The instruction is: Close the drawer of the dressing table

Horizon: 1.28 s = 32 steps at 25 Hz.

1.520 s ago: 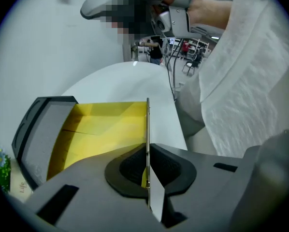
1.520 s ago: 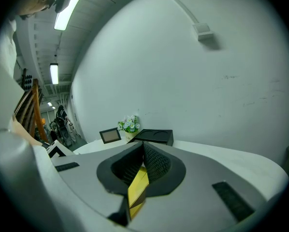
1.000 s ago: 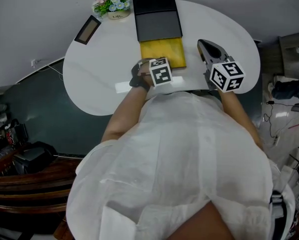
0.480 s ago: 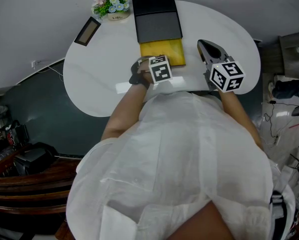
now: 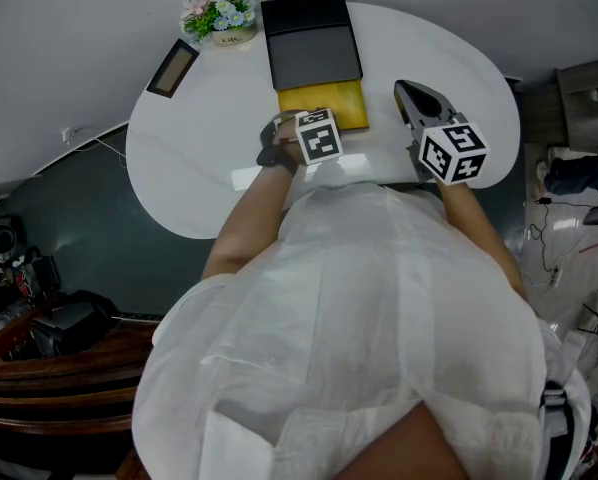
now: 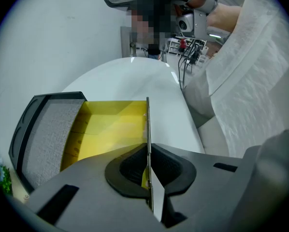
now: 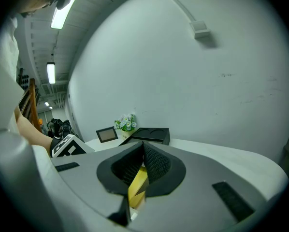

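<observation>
drawer [image 5: 324, 106]: yellow, open, sticking out of the black box [image 5: 312, 40] toward the person, on the white table [image 5: 189, 158]; we see nothing inside it
front wall [image 6: 148, 122]: thin upright sheet at the drawer's near end, edge-on in the left gripper view
left gripper [image 6: 148, 151]: jaws clamped on that front wall, pads pressed on both faces, tips pointing down over the drawer's near end
right gripper [image 7: 143, 146]: jaws together, nothing in them; the yellow in the gap is just the drawer behind; it hangs over the table right of the drawer, apart from it, aimed toward the back wall
slide axis: we read it as running from the person's side to the box at the back of the table, so closing means a push away from the body
drawer vs jaws: drawer body lies beyond the left jaws, box mouth further on in the same line
nearer hand: left, already on it; right sits beside and we judge it isn't needed
watch: we'd keep the push along the slide, a sideways pull on the thin wall could jam it or shift the box
</observation>
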Available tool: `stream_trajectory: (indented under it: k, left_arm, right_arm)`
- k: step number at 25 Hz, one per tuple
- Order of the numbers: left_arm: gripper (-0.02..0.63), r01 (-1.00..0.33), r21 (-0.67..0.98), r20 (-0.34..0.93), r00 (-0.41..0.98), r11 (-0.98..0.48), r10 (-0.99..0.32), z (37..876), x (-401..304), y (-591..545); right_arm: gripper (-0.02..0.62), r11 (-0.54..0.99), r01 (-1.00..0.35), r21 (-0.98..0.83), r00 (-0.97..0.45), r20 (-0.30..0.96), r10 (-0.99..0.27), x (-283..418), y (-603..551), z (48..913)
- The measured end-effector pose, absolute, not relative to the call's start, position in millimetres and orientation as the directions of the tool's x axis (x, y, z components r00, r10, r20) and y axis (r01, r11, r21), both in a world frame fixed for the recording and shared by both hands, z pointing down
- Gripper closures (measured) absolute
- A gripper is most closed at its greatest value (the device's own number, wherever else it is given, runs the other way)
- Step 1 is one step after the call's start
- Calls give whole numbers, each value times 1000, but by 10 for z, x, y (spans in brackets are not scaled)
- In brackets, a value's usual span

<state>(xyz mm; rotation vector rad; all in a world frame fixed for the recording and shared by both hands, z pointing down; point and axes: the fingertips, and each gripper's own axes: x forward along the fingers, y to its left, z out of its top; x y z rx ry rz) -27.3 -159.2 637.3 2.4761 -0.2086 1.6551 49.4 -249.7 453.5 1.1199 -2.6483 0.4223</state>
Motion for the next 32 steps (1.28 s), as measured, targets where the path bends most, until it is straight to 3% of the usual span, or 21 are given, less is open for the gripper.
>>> stream_trajectory:
  k: [32]
  left_arm:
    - [577,-201,19,932,357,-979,-55,6400,-375,-2050]
  right_arm:
    - [586,645,-744,-176,-661,332,-672,575,-2575,4564]
